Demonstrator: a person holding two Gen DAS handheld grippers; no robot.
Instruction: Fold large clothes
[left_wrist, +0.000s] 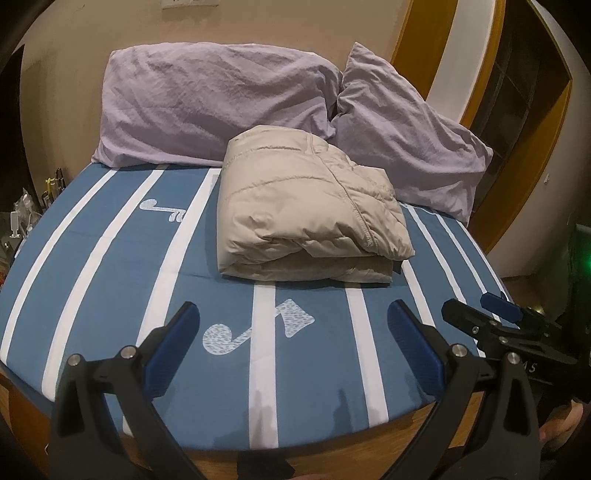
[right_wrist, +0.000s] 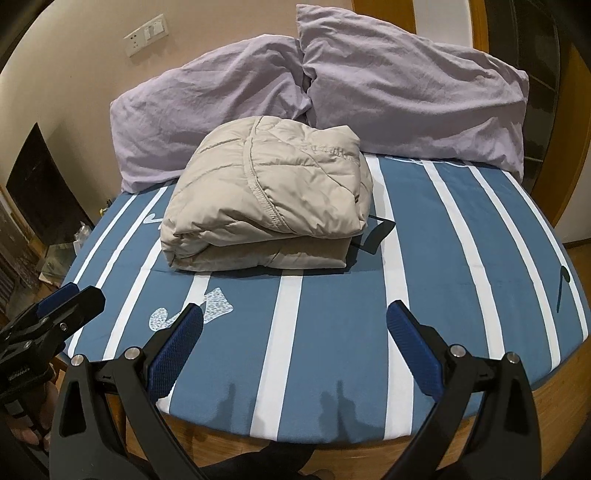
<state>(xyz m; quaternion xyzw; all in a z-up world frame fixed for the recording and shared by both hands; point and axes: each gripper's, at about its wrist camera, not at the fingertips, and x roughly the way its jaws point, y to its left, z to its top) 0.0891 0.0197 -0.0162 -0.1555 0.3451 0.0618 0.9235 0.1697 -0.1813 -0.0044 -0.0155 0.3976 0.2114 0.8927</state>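
A beige padded jacket (left_wrist: 306, 210) lies folded into a thick bundle on the blue and white striped bed sheet (left_wrist: 110, 280), just in front of the pillows. The same jacket (right_wrist: 269, 195) shows in the right wrist view, with a black strap poking out at its right side. My left gripper (left_wrist: 293, 314) hovers open over the bed's near edge, well short of the jacket and holding nothing. My right gripper (right_wrist: 295, 314) is open too, empty, at a similar distance. Each gripper appears at the side of the other's view.
Two lilac pillows (left_wrist: 221, 99) (left_wrist: 402, 147) lean against the wall behind the jacket. The bed's wooden frame (left_wrist: 332, 454) runs along the near edge. Cluttered items (left_wrist: 33, 206) sit left of the bed. A wooden door frame (left_wrist: 517, 184) stands at the right.
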